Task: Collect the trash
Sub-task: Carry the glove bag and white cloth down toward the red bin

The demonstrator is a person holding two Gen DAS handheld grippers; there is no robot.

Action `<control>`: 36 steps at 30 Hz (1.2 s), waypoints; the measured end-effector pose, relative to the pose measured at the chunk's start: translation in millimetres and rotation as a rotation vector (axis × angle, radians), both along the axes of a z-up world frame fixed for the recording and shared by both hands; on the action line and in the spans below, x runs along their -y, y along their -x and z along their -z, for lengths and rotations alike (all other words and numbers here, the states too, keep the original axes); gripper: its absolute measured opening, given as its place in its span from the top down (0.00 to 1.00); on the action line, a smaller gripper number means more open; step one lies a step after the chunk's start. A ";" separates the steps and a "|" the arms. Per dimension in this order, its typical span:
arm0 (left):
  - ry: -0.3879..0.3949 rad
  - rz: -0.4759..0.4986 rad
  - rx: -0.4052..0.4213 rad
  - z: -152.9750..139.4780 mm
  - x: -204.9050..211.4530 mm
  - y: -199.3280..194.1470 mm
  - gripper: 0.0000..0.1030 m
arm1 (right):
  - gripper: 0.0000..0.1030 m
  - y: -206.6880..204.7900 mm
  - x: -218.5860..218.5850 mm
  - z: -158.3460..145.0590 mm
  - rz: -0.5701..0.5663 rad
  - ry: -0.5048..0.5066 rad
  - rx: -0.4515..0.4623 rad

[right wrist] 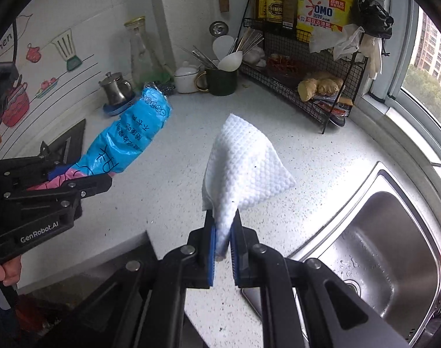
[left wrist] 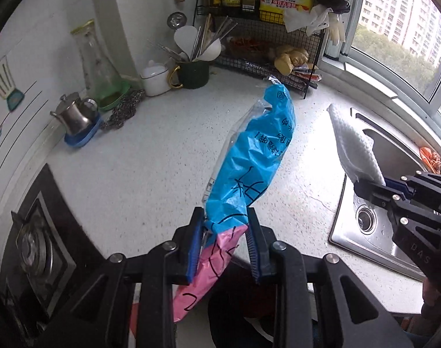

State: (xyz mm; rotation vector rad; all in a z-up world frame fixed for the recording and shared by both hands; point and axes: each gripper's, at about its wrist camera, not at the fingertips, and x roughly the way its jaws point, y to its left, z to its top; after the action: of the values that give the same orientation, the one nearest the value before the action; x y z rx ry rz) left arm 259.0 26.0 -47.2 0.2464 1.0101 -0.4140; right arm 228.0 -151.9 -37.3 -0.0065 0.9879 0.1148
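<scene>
A crumpled blue and pink plastic wrapper (left wrist: 249, 159) hangs above the speckled white counter (left wrist: 150, 174), and my left gripper (left wrist: 225, 217) is shut on its lower part. The same wrapper (right wrist: 127, 142) shows at the left of the right wrist view, sticking out of the left gripper (right wrist: 60, 174). A white textured paper towel (right wrist: 243, 168) stands up from my right gripper (right wrist: 223, 217), which is shut on its bottom edge. In the left wrist view that paper towel (left wrist: 354, 148) and the right gripper (left wrist: 374, 187) are over the edge of the sink.
A steel sink (right wrist: 388, 249) lies at the right, a gas hob (left wrist: 37, 246) at the left. Along the back stand a black wire rack (right wrist: 307, 66) with bottles and ginger, a dark mug of utensils (right wrist: 221, 79), a white pot and a small steel jug (left wrist: 75, 114). A hand (right wrist: 5, 269) holds the left tool.
</scene>
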 end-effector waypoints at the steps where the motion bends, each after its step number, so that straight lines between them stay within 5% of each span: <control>1: -0.002 -0.008 0.000 -0.3 -2.2 9.5 0.75 | 0.92 7.9 -0.8 -0.8 -0.009 -0.004 -0.002; 10: 0.016 -0.047 -0.048 9.0 -28.9 73.1 0.75 | 0.92 65.7 -26.6 1.3 -0.062 -0.027 -0.043; 22: 0.007 0.014 -0.140 51.6 -83.1 136.3 0.75 | 0.92 136.0 -76.4 31.3 0.001 -0.046 -0.116; 36: -0.051 0.073 -0.313 182.9 -100.8 175.7 0.75 | 0.92 184.8 -101.3 144.5 0.047 -0.040 -0.285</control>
State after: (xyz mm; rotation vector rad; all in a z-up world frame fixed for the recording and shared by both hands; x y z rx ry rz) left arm 83.3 126.8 -230.1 0.2699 1.3222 -0.5037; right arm 43.2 -50.6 -181.8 0.0716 1.2695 0.0936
